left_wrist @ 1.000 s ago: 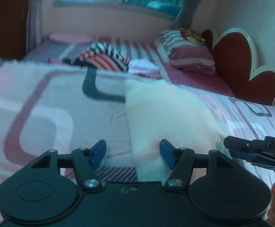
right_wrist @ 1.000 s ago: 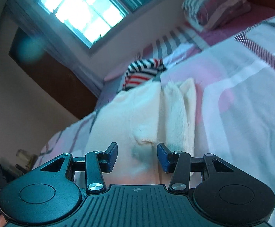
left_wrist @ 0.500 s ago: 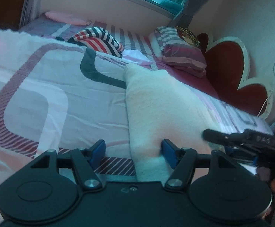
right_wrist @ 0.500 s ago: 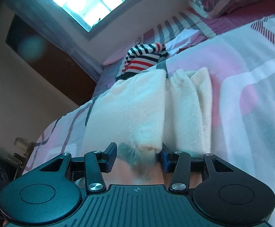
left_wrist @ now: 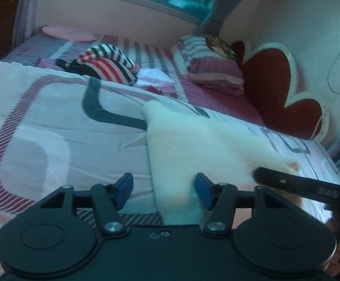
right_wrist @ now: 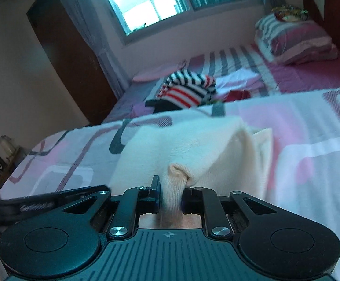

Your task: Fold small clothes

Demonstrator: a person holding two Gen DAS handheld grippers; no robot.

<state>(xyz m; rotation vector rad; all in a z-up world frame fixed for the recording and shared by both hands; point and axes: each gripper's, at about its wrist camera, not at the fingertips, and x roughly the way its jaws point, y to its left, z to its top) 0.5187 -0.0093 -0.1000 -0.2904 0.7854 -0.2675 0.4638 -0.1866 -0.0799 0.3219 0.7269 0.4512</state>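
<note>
Beyond the cream garment [right_wrist: 193, 145], a striped garment [right_wrist: 188, 89] and pillows [right_wrist: 294, 37] lie.

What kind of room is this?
Most likely a bedroom: there is a bed with a patterned bedspread, a striped pillow by a red headboard, and a curtained window.

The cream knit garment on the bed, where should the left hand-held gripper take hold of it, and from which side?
Grip the cream knit garment at its near left corner, from the near edge, pads above and below. That straight edge lies flat between the closing left hand-held gripper pads.
</note>
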